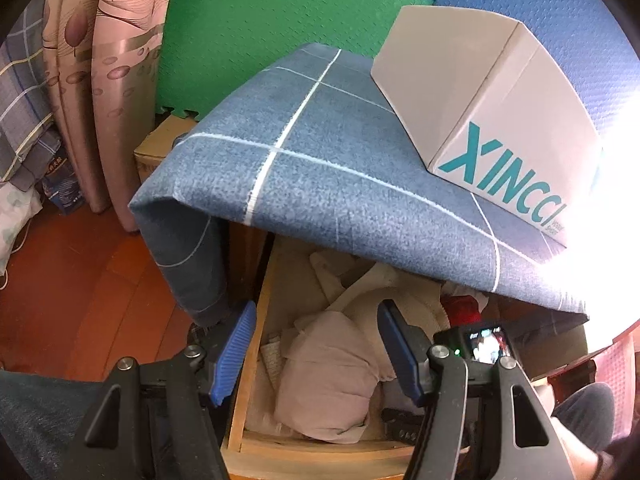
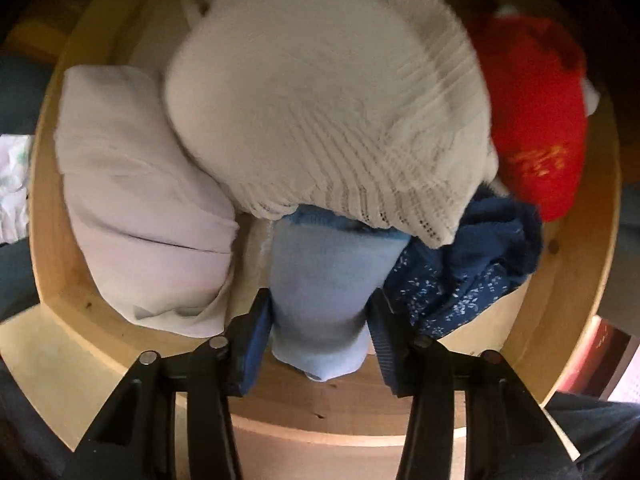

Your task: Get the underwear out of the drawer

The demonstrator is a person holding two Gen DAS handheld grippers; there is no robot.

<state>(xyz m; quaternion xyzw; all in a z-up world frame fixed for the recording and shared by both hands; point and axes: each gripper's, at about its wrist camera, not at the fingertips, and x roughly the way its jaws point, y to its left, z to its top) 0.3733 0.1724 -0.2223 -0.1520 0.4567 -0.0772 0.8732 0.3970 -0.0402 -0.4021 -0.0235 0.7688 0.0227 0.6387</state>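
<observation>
The left tool [image 1: 316, 354] hangs released above the open pale wooden drawer [image 1: 240, 396], jaws spread wide with nothing between them, straddling the drawer's left wall and the pinkish-beige folded garment [image 1: 328, 384]. A drop from here would likely catch that wall.

In the right wrist view, the same pinkish-beige folded garment [image 2: 140, 200] fills the drawer's left side. Just beside it, the right tool [image 2: 320, 344] is clenched on the light blue folded underwear [image 2: 324, 284], which lies at the front of the drawer with its far end tucked under the cream ribbed knit garment [image 2: 332, 112].

That overlap is the main risk: I judge that pulling out may drag the knit along or make the smooth blue fabric slip from the pads. The dark blue speckled cloth [image 2: 460, 280] touches the right finger [image 2: 386, 344] and could snag. The red stuffed fabric item [image 2: 536, 120] sits at the right, apart.
</observation>
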